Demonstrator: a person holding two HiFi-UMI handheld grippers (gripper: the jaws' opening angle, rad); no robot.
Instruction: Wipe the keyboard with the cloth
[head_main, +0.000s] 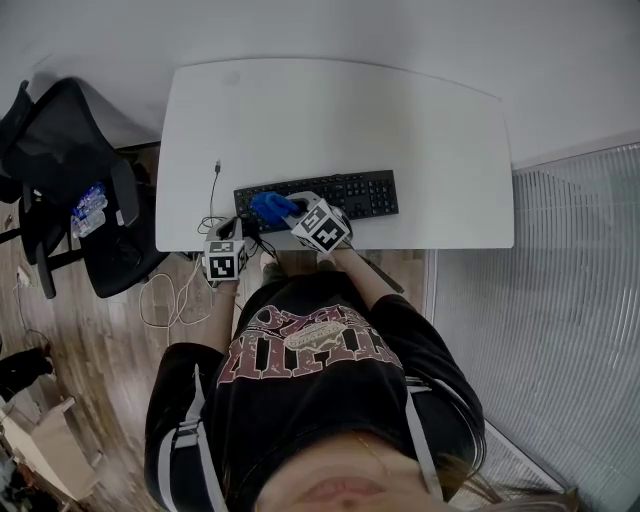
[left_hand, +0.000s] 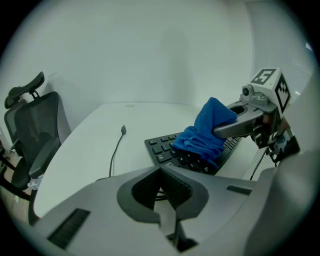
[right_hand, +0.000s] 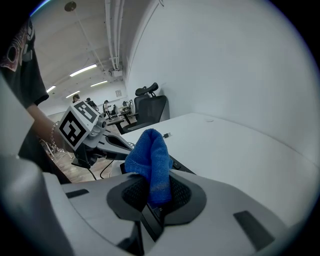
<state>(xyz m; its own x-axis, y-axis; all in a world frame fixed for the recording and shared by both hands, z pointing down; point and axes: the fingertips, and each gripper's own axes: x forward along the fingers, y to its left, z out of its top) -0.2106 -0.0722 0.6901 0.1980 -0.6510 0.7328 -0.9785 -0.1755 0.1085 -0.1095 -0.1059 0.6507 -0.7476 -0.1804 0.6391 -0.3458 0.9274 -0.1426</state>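
Observation:
A black keyboard (head_main: 345, 192) lies near the front edge of the white table (head_main: 400, 120). My right gripper (head_main: 285, 212) is shut on a blue cloth (head_main: 268, 206) and presses it onto the keyboard's left part. In the right gripper view the cloth (right_hand: 150, 157) bulges up from between the jaws. The left gripper view shows the cloth (left_hand: 205, 135) draped over the keys (left_hand: 162, 148). My left gripper (head_main: 228, 230) sits at the table's front edge, just left of the keyboard, with its jaws closed together and nothing seen between them.
A thin black cable (head_main: 215, 185) with a loose plug (left_hand: 123, 130) runs across the table left of the keyboard. More cables hang off the front edge (head_main: 175, 295). A black office chair (head_main: 70, 170) stands left of the table. A ribbed panel (head_main: 560, 300) lies to the right.

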